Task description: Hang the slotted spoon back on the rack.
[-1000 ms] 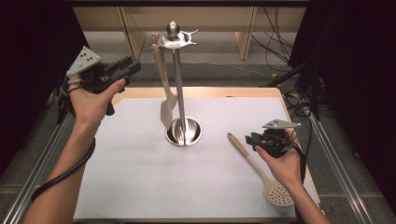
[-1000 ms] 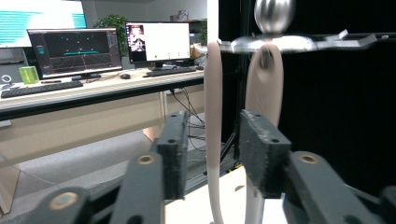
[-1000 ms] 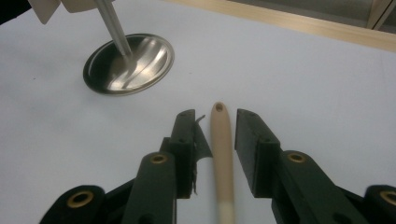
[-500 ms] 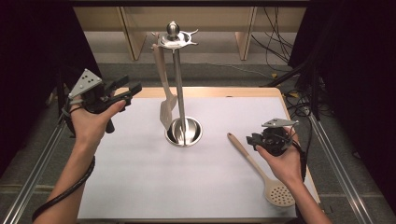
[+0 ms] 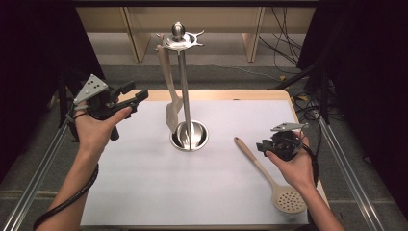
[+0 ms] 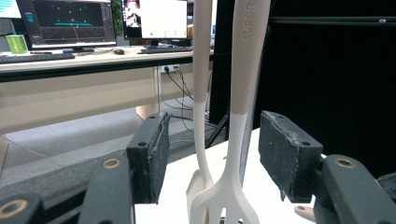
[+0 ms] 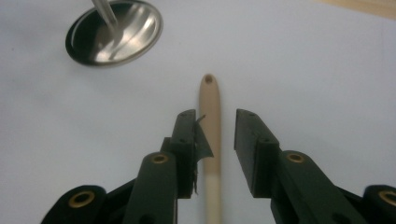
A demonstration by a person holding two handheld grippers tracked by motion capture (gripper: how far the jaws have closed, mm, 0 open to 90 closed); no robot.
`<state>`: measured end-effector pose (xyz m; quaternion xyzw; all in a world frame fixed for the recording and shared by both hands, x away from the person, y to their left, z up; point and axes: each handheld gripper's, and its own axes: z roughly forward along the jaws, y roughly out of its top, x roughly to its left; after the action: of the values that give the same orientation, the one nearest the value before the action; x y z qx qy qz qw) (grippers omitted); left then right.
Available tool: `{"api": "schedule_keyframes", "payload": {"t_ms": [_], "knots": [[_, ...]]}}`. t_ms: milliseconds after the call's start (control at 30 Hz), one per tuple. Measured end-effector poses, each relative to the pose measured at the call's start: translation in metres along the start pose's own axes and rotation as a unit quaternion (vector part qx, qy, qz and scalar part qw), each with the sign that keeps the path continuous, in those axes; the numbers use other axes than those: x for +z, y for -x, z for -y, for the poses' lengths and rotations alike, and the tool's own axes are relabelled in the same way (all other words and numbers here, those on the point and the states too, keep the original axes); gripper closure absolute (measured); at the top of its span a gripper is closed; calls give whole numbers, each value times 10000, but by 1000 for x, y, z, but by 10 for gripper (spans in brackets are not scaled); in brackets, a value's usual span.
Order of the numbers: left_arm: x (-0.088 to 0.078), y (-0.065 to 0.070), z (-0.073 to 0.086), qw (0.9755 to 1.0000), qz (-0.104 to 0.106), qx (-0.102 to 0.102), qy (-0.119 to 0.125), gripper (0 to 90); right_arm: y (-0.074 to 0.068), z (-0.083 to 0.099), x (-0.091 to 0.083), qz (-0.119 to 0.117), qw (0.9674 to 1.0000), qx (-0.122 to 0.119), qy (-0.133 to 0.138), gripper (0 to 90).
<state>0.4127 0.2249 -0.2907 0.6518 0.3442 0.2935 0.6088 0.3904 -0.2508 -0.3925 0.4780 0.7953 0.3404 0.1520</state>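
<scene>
Slotted turner (image 5: 172, 103): two-tone, tan handle over a whitish lower part and blade. It hangs from the hooked crown of the steel utensil stand (image 5: 183, 86), blade just above the stand's round base. In the left gripper view the turner (image 6: 238, 116) hangs upright, close ahead, with raised lettering on its handle and slots at the blade; a second pale shape beside it may be its reflection in the pole, cannot tell.

Skimmer spoon (image 5: 269, 175): all tan, long handle with a small hanging hole at the tip, round perforated bowl. It lies flat on the desk (image 5: 144, 183), right of the stand base, handle tip toward the stand and bowl near the front right corner.

Left claw (image 5: 130, 94): held above the desk's left rear corner, pointing at the stand. Its jaws have just been opening and now stand wide apart; they frame the turner in the left gripper view but do not touch it.

Right claw (image 5: 262, 147): low over the skimmer. In the right gripper view, right claw (image 7: 219, 140) has its jaws apart, either side of the skimmer handle (image 7: 210, 135); the left pad looks close against it, contact not certain.

Surface: white sheet over a wooden desk top. Room: wooden furniture legs and cables on grey floor behind, dark curtains at both sides; monitors (image 6: 65, 23) and a keyboard on a far desk.
</scene>
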Motion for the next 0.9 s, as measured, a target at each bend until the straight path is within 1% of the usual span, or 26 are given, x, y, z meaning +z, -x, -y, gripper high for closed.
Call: {"api": "schedule_keyframes", "payload": {"t_ms": [33,67,100,133,167,200,233,267,300,367,433,467,500,533,567,600,633,667,700,733,767,800,833,867,900], "knots": [[0,0,0,10000,-16,13,-15,426,2,0,2,27,9999,-60,-119,699],[-1,0,1,10000,-23,8,-15,425,2,0,3,36,9998,-6,-184,699],[-1,0,1,10000,-18,-5,-5,424,3,0,4,33,9997,-53,-215,698],[-2,-1,2,10000,-29,-3,-18,423,1,1,8,27,9997,85,-208,698],[-3,-1,2,10000,-48,-13,-35,423,1,0,9,1,9992,86,-398,698],[-3,-1,3,10000,-40,-33,-47,423,1,0,11,-34,9990,59,-445,698],[-4,-2,4,10000,-32,-61,-67,422,2,-1,12,-21,9982,-34,-596,698],[-5,-3,5,9999,-35,-81,-65,422,2,0,16,-35,9979,-148,-628,698],[-6,-3,5,9999,-59,-60,-82,422,1,-1,16,-47,9965,-142,-822,699],[-8,-2,5,9999,-70,-78,-110,420,0,-1,19,-84,9940,-140,-1077,703],[-8,-2,4,9999,-51,-76,-81,419,-1,-1,23,-92,9906,-163,-1356,725],[-7,-2,4,9999,-37,-79,-83,417,-1,0,25,-118,9886,-272,-1476,727],[-6,-3,3,9999,-10,-72,-72,416,-1,1,28,-86,9867,-282,-1600,727],[-5,-3,3,9999,-12,-115,-66,415,-1,2,29,-112,9840,-232,-1766,728],[-4,-4,4,9999,10,-76,-67,414,0,3,31,-83,9812,-295,-1908,729],[-3,-4,5,9999,24,-82,-85,414,-1,4,32,-19,9779,-197,-2083,730],[-2,-4,6,9999,44,-99,-99,414,0,5,34,-34,9759,-253,-2169,730],[-1,-4,6,9999,56,-110,-115,414,3,7,36,-13,9738,-377,-2241,730],[0,-5,7,9998,78,-92,-131,414,0,7,35,-4,9717,-242,-2349,731],[0,-5,7,9998,95,-101,-137,414,2,8,36,62,9694,-300,-2437,732],[1,-5,7,9998,102,-92,-136,414,2,8,36,107,9679,-288,-2495,732],[1,-4,7,9998,110,-90,-141,413,1,7,36,67,9667,-197,-2552,733],[1,-4,7,9998,132,-89,-148,412,1,6,36,95,9654,-201,-2597,733],[2,-3,7,9997,155,-98,-152,412,2,7,38,158,9644,-258,-2628,733],[2,-3,7,9997,170,-97,-152,411,1,6,38,106,9638,-243,-2654,732]]}}
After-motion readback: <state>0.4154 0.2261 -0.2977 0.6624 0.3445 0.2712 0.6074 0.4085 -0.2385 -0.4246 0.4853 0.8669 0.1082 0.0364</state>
